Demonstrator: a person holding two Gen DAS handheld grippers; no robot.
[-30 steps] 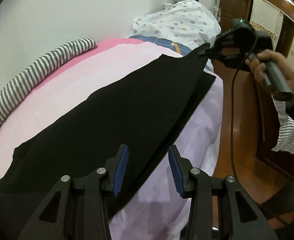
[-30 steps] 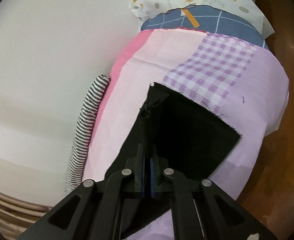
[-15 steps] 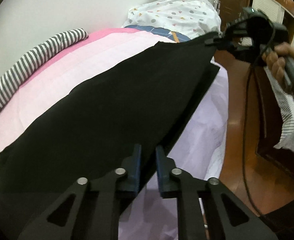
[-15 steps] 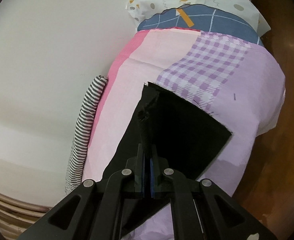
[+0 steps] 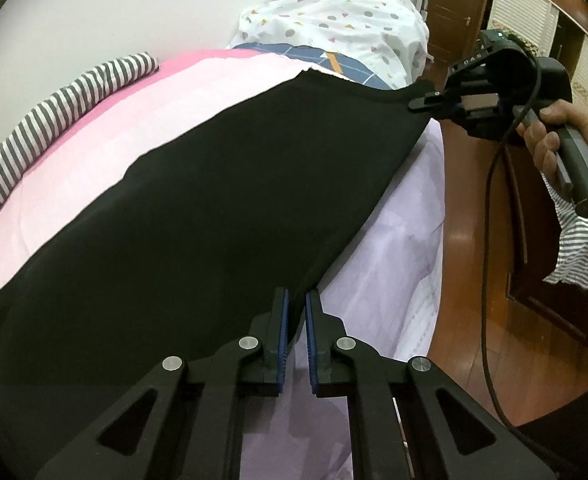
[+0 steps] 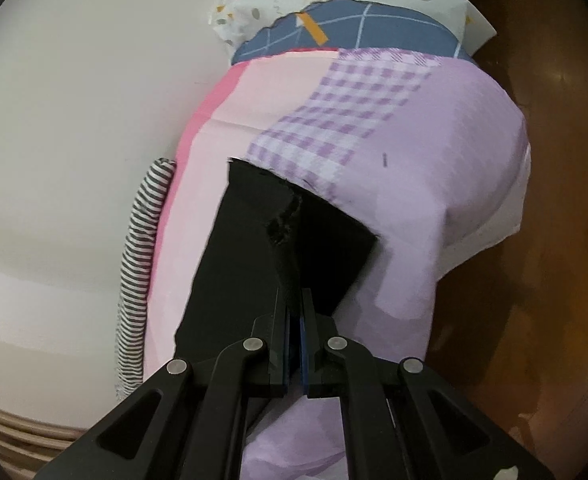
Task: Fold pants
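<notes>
The black pants (image 5: 221, 184) lie stretched along the bed, over the pink and lilac sheet (image 5: 93, 120). My left gripper (image 5: 296, 300) is shut on the near edge of the pants. My right gripper (image 5: 422, 102) shows at the far end in the left wrist view, shut on a far corner and holding it lifted. In the right wrist view, the right gripper (image 6: 294, 300) pinches a raised fold of the pants (image 6: 249, 248) above the sheet (image 6: 414, 152).
A grey-and-white striped cloth (image 5: 53, 108) runs along the wall side of the bed. Dotted white and blue bedding (image 5: 346, 12) is piled at the far end. The wooden floor (image 5: 478, 248) and dark wooden doors lie to the right.
My left gripper has closed from open onto the near edge of the pants. The right gripper has carried its corner toward the wall side, spreading the top layer over the lower one.
</notes>
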